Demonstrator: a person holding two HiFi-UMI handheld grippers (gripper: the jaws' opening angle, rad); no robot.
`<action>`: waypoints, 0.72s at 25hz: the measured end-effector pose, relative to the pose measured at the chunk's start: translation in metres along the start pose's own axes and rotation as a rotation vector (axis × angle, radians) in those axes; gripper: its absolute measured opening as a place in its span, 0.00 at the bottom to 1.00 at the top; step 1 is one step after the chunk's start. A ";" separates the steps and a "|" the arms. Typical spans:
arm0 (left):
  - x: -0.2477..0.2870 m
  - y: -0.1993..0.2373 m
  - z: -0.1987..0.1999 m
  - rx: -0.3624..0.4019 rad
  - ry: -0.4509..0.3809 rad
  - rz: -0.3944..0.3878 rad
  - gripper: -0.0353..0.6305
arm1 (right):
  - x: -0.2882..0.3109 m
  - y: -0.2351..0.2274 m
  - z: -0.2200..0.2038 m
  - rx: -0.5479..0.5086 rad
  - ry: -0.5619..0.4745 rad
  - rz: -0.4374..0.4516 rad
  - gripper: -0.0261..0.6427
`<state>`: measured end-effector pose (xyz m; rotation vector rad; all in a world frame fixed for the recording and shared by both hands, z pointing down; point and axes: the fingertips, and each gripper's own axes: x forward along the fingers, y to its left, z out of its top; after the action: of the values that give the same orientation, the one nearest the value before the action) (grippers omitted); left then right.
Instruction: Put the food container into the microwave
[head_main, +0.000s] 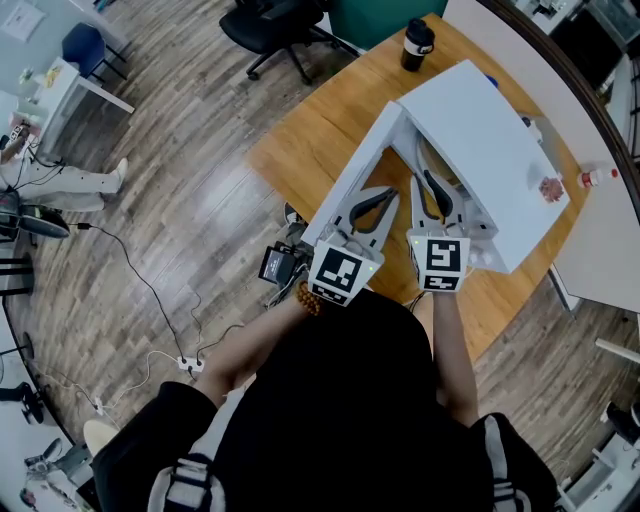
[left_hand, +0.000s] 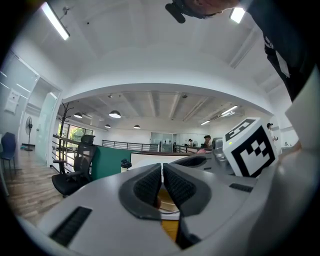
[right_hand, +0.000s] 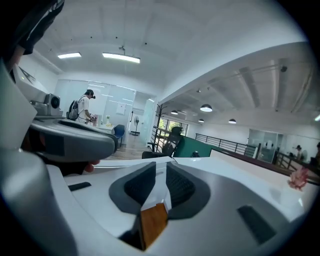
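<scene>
Head view: left gripper and right gripper at microwave, one o'clock on bench.
Left jaws closed together; right jaws slightly parted, gripping nothing.

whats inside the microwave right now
Only the open door and the front edge of the microwave show. Its white top covers the cavity from above, so whether the food container is inside cannot be told.

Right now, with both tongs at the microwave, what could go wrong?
The left tongs seem to pinch the food container only by its rim; it could tip or slip. The open microwave door stands close beside them and could get knocked. The right tongs crowd the same opening and might collide.
</scene>
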<state>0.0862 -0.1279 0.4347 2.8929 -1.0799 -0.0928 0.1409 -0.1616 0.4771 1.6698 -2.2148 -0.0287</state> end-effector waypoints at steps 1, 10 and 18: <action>0.000 0.000 -0.001 -0.001 0.001 0.001 0.10 | -0.002 0.000 0.002 -0.002 -0.009 -0.002 0.15; -0.002 -0.002 0.000 -0.003 0.008 -0.009 0.10 | -0.026 0.010 0.032 -0.034 -0.131 -0.040 0.05; -0.002 0.001 0.001 -0.011 0.002 -0.002 0.10 | -0.041 0.009 0.031 0.012 -0.172 -0.092 0.05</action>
<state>0.0843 -0.1275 0.4335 2.8842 -1.0724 -0.0949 0.1333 -0.1271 0.4390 1.8378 -2.2616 -0.1901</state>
